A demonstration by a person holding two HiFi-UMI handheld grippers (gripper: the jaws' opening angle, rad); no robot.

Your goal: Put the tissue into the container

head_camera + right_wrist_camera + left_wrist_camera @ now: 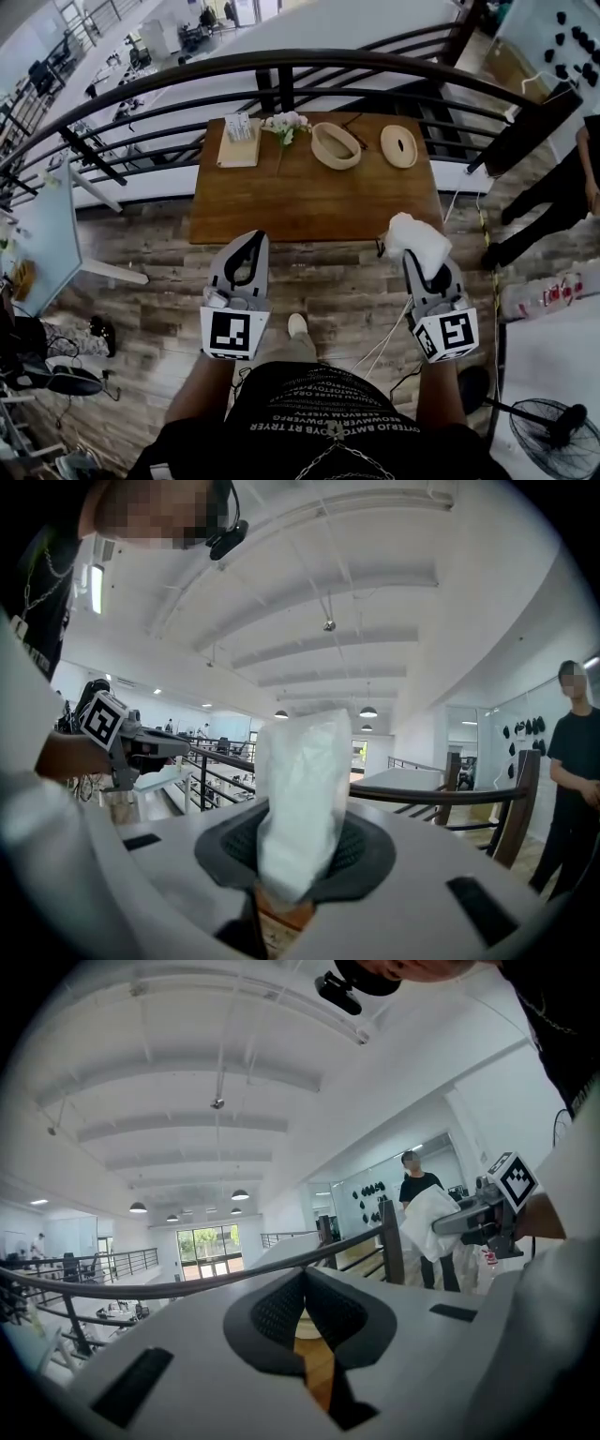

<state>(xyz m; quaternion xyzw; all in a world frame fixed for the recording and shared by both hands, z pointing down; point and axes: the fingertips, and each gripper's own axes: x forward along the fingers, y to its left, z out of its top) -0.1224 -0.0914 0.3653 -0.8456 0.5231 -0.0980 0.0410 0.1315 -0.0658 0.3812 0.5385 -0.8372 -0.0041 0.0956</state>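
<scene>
My right gripper (409, 251) is shut on a crumpled white tissue (418, 242) that sticks up past its jaws, over the wood floor just off the table's near right corner. In the right gripper view the tissue (300, 789) fills the gap between the dark pads. My left gripper (251, 242) hovers at the table's near edge, jaws together with nothing in them. On the wooden table (309, 202) at the far side stand a round woven container (336, 146) with its flat lid (399, 146) beside it, and a tissue holder (239, 131) on a board.
A small bunch of flowers (286, 123) lies between holder and container. A dark curved railing (281, 67) runs behind the table. A person in black (562, 192) stands at the right. A floor fan (555, 433) is at the lower right, a pale table (42, 234) at the left.
</scene>
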